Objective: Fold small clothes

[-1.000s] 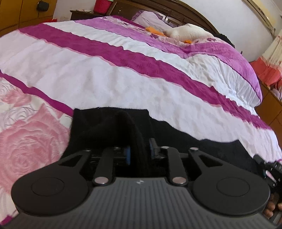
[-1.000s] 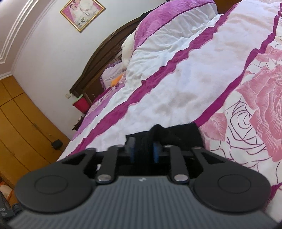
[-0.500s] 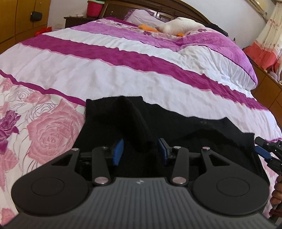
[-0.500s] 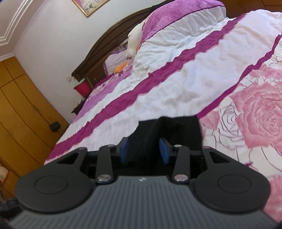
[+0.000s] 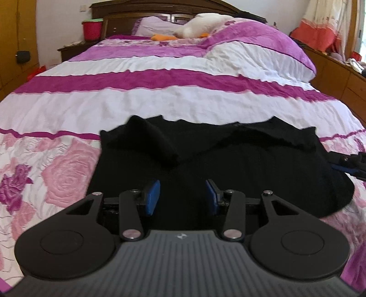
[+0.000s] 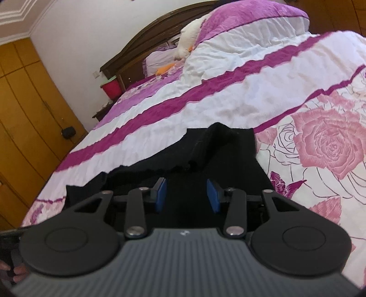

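A black garment (image 5: 251,160) lies spread across the flowered bedspread (image 5: 57,173), with a raised fold of its cloth (image 5: 155,141) at its left side. My left gripper (image 5: 182,189) hovers over the garment's near part, open, blue pads apart and nothing pinched between them. In the right wrist view the same garment (image 6: 228,157) shows another raised fold (image 6: 205,146) just ahead of my right gripper (image 6: 186,189), which is open too. The right gripper (image 5: 350,164) also shows at the garment's right edge in the left wrist view.
A rolled purple-and-white duvet (image 5: 263,52) and a white soft toy (image 5: 205,22) lie near the dark headboard (image 5: 160,6). A red bucket (image 5: 92,29) stands on a bedside stand. Wooden wardrobe doors (image 6: 22,102) line the left wall. Fingers of a hand (image 6: 13,271) show bottom left.
Both grippers were shut on pinches of the black cloth; both have opened and let it drop. They have drawn back and risen, and both views have rolled closer to level.
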Demonstrator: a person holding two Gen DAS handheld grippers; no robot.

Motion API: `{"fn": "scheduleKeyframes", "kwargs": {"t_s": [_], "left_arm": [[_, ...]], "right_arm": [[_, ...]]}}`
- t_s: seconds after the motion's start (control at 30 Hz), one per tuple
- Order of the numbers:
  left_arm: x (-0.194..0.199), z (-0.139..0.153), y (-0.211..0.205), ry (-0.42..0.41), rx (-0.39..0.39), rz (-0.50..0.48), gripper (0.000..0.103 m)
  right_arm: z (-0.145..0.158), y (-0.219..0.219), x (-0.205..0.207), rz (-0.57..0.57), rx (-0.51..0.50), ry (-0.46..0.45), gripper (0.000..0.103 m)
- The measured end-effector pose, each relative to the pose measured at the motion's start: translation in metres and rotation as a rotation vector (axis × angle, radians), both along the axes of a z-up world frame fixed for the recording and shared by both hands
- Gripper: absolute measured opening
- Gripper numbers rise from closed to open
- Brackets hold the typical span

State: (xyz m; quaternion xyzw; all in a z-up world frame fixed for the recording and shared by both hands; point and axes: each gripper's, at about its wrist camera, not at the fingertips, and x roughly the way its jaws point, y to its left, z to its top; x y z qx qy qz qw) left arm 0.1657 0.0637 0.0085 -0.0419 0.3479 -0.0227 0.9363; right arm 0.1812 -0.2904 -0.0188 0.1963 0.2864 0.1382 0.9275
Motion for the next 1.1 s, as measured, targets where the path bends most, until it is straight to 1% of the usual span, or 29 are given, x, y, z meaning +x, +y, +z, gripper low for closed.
{"fn": "scheduleKeyframes", "kwargs": {"t_s": [0.17, 0.27, 0.5, 0.67, 0.77, 0.83, 0.93, 1.0, 1.1], "left_arm": [[0.01, -0.009, -0.004, 0.013, -0.003, -0.01, 0.049], [0.021, -0.012, -0.003, 0.001, -0.001, -0.019, 0.049], [0.058, -0.021, -0.001, -0.011, 0.085, -0.008, 0.049], [0.083, -0.025, 0.01, -0.016, 0.088, 0.009, 0.049], [0.098, -0.025, 0.017, -0.041, 0.086, 0.028, 0.049], [0.111, -0.024, 0.025, -0.061, 0.086, 0.057, 0.049], [0.13, -0.022, 0.039, -0.073, 0.035, 0.102, 0.049], [0.139, -0.023, 0.049, -0.082, -0.006, 0.12, 0.049], [0.148, -0.025, 0.058, -0.095, -0.026, 0.155, 0.049]], "right_arm": [[0.0, 0.014, 0.002, 0.048, -0.079, -0.011, 0.043], [-0.002, 0.02, 0.007, 0.065, -0.107, -0.006, 0.043], [-0.014, 0.032, 0.037, 0.077, -0.256, -0.011, 0.04], [-0.016, 0.042, 0.062, 0.089, -0.36, -0.039, 0.039], [-0.014, 0.044, 0.08, 0.081, -0.376, -0.039, 0.039], [-0.011, 0.044, 0.092, 0.067, -0.375, -0.046, 0.039], [-0.011, 0.04, 0.111, 0.035, -0.359, -0.04, 0.039], [-0.015, 0.038, 0.124, 0.024, -0.343, -0.016, 0.039], [-0.021, 0.037, 0.137, 0.01, -0.319, 0.013, 0.039]]}}
